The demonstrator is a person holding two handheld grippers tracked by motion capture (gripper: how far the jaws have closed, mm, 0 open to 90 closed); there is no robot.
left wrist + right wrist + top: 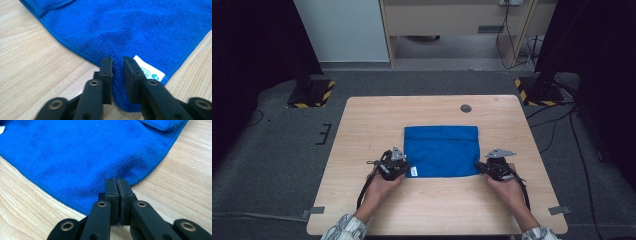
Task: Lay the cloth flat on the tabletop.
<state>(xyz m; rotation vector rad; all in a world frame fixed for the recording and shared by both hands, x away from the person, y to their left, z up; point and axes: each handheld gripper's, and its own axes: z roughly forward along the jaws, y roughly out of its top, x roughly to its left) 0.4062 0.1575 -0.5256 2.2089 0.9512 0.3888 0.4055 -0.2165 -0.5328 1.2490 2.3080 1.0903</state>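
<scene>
**Two grippers pinch the blue cloth**

High view: The cloth [441, 151] lies flat in the middle of the table [362, 125]. The left gripper [403, 168] is at its 8 o'clock corner. The right gripper [482, 167] is at its 4 o'clock corner.

Left gripper view: The jaws squeeze a bunched corner of the cloth [130, 27]. A white tag [149, 70] sits just at 2 o'clock from the jaws.

Right gripper view: The jaws are clamped tight on the cloth [75, 152] edge. The cloth spreads toward 11 o'clock.

Thing: a blue cloth [442, 151]
Look: soft, with a small white tag [149, 70] at one near corner
Pose: flat, far edge folded over
Place: middle of the bench [362, 130]
</scene>
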